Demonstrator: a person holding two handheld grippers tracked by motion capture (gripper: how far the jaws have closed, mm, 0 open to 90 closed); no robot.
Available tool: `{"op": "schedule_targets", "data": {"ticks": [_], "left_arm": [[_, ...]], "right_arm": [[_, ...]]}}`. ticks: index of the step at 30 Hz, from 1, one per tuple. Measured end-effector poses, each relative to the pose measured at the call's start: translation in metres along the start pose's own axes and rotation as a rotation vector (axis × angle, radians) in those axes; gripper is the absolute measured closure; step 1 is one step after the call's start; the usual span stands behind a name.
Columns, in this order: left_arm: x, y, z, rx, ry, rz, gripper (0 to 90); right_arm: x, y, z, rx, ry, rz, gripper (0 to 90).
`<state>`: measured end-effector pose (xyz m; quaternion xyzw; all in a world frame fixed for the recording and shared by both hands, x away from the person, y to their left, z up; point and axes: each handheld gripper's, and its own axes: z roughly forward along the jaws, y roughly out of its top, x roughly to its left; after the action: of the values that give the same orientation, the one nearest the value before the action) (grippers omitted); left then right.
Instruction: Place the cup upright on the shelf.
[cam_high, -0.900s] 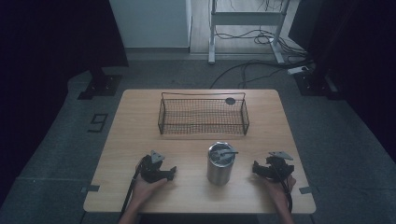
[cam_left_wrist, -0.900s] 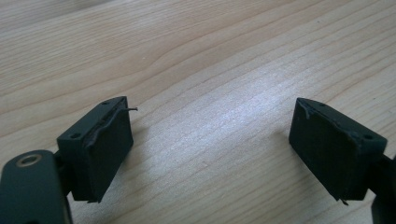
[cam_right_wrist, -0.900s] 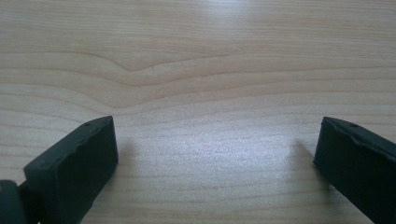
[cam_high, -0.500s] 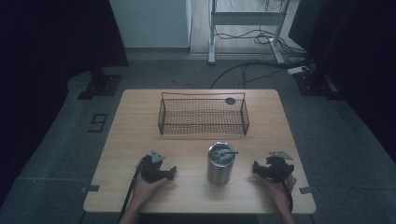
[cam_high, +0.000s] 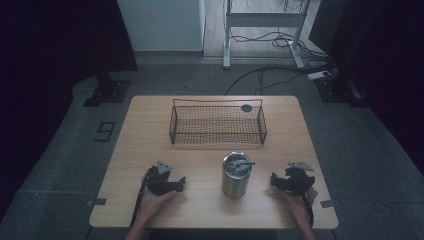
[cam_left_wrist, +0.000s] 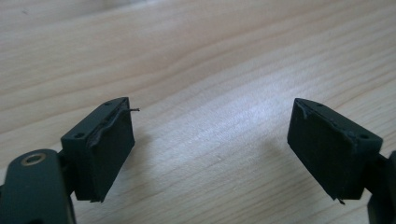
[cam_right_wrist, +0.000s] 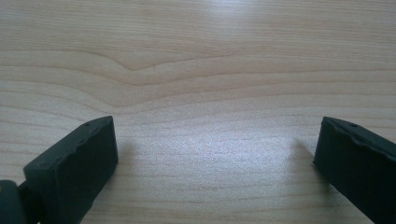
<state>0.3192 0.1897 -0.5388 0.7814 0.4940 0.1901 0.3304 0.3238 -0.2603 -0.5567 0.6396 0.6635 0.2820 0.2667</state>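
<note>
- We hold the left tongs (cam_high: 181, 183) low on the wooden surface (cam_high: 150, 130), jaws spread wide with bare wood between them, as the left gripper view shows (cam_left_wrist: 210, 144)
- We hold the right tongs (cam_high: 274, 181) low on the surface too, jaws equally spread and pinching nothing; in the right gripper view (cam_right_wrist: 217, 154) wood grain lies between them
- The metal canister (cam_high: 235, 175) stands upright between the two sets of tongs, apart from both, a little nearer the right tongs than the left
- Something thin and grey lies across the canister's open top, its end pointing toward the right tongs; we cannot tell what it is
- The wire basket (cam_high: 218, 123) sits beyond the canister, well apart from both tongs, across the far middle of the surface
- A small dark round disc (cam_high: 246, 108) lies just behind the basket's far rim, on the right tongs' side
</note>
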Motion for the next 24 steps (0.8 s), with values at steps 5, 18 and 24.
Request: {"op": "schedule_targets", "data": {"ticks": [5,18,24], "left_arm": [[0.002,0.002,-0.012,-0.049,0.028,0.0,14.5],[-0.006,0.012,-0.041,-0.145,-0.032,-0.014,14.5],[-0.016,0.019,-0.052,-0.18,-0.06,0.0,14.5]], "right_arm": [[0.0,0.0,0.0,0.001,0.002,0.001,0.0],[0.0,0.0,0.0,0.0,0.001,-0.002,0.0],[0.0,0.0,0.0,0.0,0.001,-0.001,0.0]]}}
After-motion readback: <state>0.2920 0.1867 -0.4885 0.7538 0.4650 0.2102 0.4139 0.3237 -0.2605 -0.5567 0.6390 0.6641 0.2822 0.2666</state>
